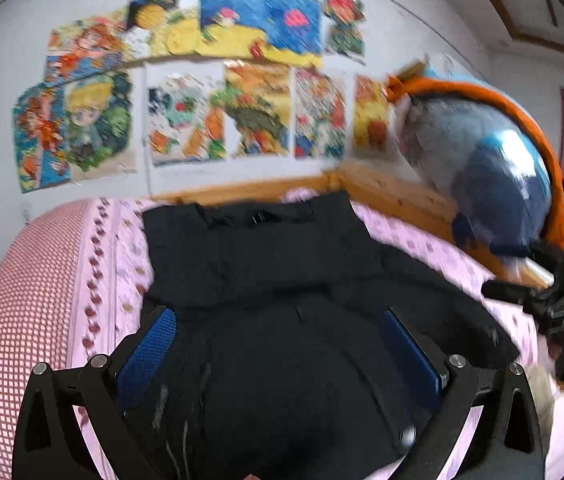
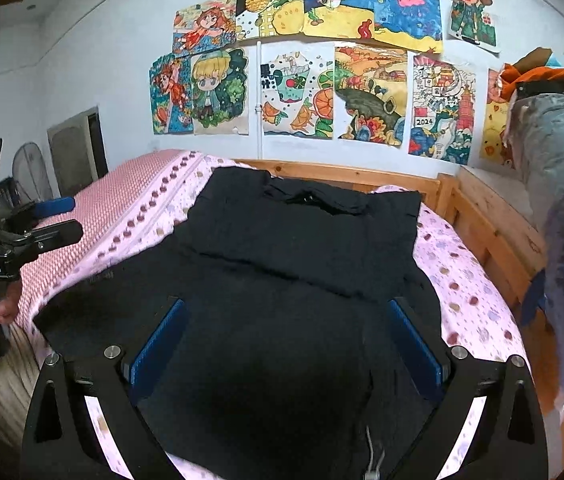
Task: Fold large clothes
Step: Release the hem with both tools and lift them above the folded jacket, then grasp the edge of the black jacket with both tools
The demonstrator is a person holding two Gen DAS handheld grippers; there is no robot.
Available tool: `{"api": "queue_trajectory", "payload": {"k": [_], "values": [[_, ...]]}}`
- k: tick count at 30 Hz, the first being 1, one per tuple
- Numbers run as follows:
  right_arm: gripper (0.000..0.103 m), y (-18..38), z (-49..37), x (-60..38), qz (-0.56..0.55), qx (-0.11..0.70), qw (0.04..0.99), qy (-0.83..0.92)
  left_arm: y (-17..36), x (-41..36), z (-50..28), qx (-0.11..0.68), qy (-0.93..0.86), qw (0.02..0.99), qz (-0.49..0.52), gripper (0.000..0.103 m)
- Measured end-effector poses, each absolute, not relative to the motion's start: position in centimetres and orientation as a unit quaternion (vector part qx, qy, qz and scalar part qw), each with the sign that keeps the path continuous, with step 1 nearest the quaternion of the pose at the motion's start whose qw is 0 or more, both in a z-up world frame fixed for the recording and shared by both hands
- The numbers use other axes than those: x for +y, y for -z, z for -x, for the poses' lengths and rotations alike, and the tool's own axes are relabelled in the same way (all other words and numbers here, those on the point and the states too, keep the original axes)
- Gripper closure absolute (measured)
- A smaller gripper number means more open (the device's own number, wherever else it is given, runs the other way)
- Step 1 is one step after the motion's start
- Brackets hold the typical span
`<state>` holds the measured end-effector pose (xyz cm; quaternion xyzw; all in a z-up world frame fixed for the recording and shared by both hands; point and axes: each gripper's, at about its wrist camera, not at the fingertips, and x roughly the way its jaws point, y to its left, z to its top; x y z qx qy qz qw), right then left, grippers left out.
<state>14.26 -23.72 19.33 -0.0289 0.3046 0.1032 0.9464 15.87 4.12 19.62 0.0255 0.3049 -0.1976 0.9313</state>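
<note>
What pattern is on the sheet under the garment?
Pale pink bed sheet with scattered pink and purple dots, clearest in the right wrist view beside the large black garment.

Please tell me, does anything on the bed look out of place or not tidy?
Nothing is spilled or damaged. The black garment is only partly folded on the pink bedsheet; its near part spreads wider than the folded far part.

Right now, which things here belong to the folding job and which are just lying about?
Job: black garment; left hand-held gripper and right hand-held gripper, both open above it; pink bedsheet underneath.

Lying about: wall drawings; bundled bedding; wooden bed frame.
</note>
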Motion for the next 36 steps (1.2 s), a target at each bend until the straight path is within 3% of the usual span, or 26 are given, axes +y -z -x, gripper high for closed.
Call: {"api": "queue_trajectory", "payload": {"k": [8, 18, 23, 36], "values": [[0.006, -15.1, -10.2, -23.3, 0.057, 0.356, 0.911, -0.203, -16.3, 4.6, -11.7, 0.335, 0.282, 0.896, -0.073, 0.0], [0.006, -11.5, -8.6, -23.6, 0.098, 0.406, 0.887, -0.195, -12.9, 3.8, -8.3, 0.356, 0.283, 0.877, -0.154, 0.0], [0.006, -10.7, -7.3, -22.2, 0.141, 0.41, 0.881, -0.189, -11.1, 3.1, -7.7, 0.368, 0.238, 0.872, -0.218, 0.0], [0.006, -10.1, -4.7, -21.2, 0.223, 0.388, 0.889, -0.097, -11.2, 3.1, -7.2, 0.329, 0.18, 0.892, -0.253, 0.0]]}}
